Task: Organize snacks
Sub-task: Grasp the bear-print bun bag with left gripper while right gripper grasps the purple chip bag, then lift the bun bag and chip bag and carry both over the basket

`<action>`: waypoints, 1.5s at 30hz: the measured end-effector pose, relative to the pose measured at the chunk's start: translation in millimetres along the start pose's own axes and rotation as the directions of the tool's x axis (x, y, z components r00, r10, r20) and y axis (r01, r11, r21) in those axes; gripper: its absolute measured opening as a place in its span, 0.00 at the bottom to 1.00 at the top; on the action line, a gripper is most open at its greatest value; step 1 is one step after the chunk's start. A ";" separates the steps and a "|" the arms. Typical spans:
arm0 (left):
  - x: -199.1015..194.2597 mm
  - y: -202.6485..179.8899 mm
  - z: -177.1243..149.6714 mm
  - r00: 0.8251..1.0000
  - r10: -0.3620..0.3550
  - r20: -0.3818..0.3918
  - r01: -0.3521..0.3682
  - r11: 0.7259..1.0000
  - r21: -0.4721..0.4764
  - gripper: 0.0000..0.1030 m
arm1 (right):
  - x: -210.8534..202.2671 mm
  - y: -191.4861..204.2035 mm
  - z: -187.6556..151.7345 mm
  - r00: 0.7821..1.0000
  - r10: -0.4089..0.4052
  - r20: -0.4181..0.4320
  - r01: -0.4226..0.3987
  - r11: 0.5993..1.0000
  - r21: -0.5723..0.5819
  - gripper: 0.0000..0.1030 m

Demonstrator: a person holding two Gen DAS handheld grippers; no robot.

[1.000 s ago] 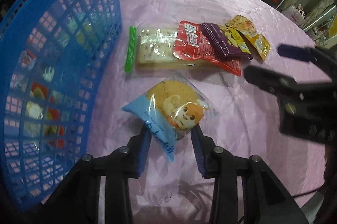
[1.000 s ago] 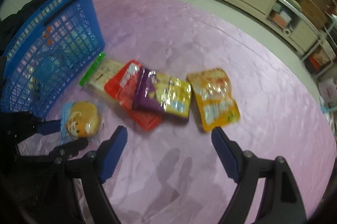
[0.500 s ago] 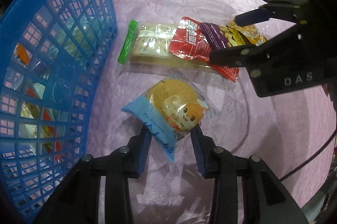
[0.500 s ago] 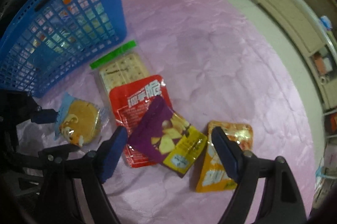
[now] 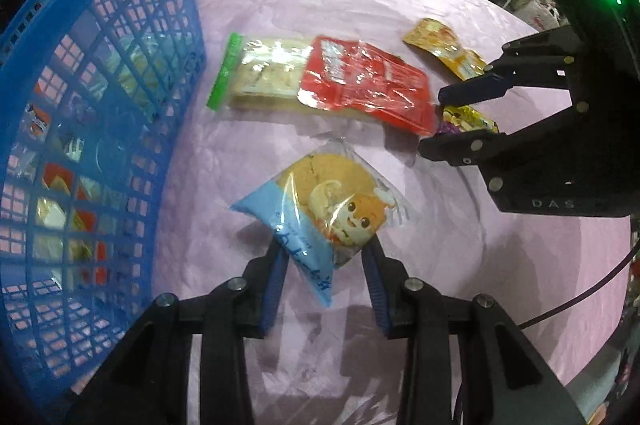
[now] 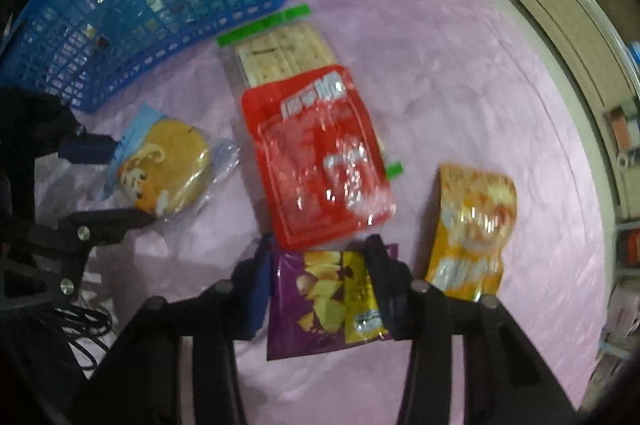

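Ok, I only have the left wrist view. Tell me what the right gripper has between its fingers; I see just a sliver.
Observer: A purple-and-yellow foil snack packet. The right gripper has a finger against each side of it.
Operator: Report how it sits against the red plastic pouch.
Observer: Its top edge meets the near edge of the red plastic pouch.
Operator: Now place the orange foil packet for me.
Observer: The orange foil packet lies to the right of the purple one, outside the gripper's fingers.
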State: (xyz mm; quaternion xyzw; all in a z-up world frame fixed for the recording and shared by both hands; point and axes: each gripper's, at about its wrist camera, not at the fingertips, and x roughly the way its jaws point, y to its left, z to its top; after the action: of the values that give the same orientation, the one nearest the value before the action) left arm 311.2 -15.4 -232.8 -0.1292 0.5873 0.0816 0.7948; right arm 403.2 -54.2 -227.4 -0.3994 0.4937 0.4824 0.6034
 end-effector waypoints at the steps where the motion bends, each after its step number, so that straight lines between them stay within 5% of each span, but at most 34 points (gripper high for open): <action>1: -2.3 -1.7 -3.6 1.000 -0.009 0.000 0.009 1.000 0.005 0.34 | -2.1 2.3 -5.1 1.000 0.013 -0.001 -0.013 1.000 0.020 0.47; 17: -98.5 -18.6 -41.3 0.992 -0.092 0.084 0.080 0.987 0.139 0.34 | -98.9 74.4 -65.7 0.995 -0.081 0.056 0.076 0.994 0.084 0.47; 26: -169.6 1.1 -53.2 0.979 -0.119 0.164 0.087 0.977 0.193 0.34 | -160.5 125.9 -67.1 0.983 -0.163 0.089 0.158 0.985 0.065 0.47; 36: -231.5 58.4 -61.7 0.961 -0.109 0.255 0.060 0.979 0.193 0.34 | -207.9 169.1 -28.7 0.959 -0.215 0.185 0.182 0.967 0.177 0.47; 45: -245.4 115.6 -51.6 0.955 -0.081 0.284 0.024 0.980 0.197 0.33 | -209.9 189.9 21.5 0.945 -0.218 0.243 0.136 0.939 0.314 0.47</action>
State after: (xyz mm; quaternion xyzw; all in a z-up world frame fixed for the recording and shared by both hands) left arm 158.7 84.7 -25.5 -0.0544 0.4657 0.0216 0.8830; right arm 212.3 -32.1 -18.5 -0.2781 0.4331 0.3974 0.7597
